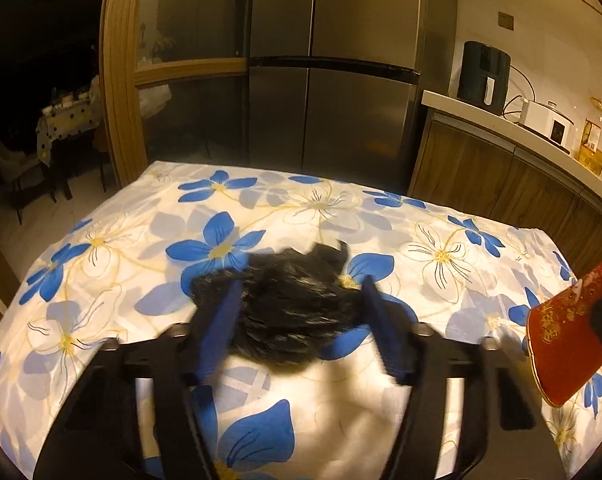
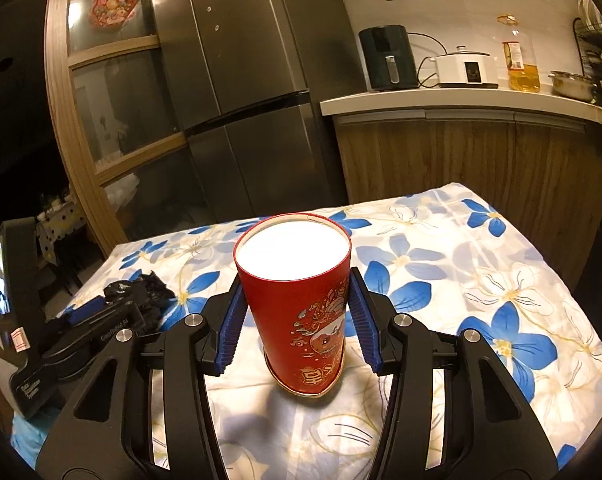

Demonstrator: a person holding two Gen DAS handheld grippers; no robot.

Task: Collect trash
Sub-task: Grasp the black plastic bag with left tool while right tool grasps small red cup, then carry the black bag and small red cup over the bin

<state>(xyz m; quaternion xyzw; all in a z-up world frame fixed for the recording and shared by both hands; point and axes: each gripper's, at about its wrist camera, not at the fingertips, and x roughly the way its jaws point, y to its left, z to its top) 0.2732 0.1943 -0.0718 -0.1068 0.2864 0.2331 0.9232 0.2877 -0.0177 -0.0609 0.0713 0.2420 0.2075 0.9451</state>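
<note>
Right wrist view: right gripper [image 2: 295,312] is clamped on the red paper cup [image 2: 295,304], pads against both sides, cup upright on the flowered tablecloth [image 2: 481,280]. Left gripper [image 1: 301,312] sits half open around a crumpled black plastic bag [image 1: 293,304]; it's blurry, so I can't tell if the pads actually press it.

The left hand-held gripper [image 2: 113,312], at nine o'clock from the red cup [image 2: 301,300], carries small white lettering on its black arm and handle, too small to read surely. The cup bears a gold Chinese character low on its wall. The oil bottle [image 2: 519,56] has a label, unreadable.
</note>
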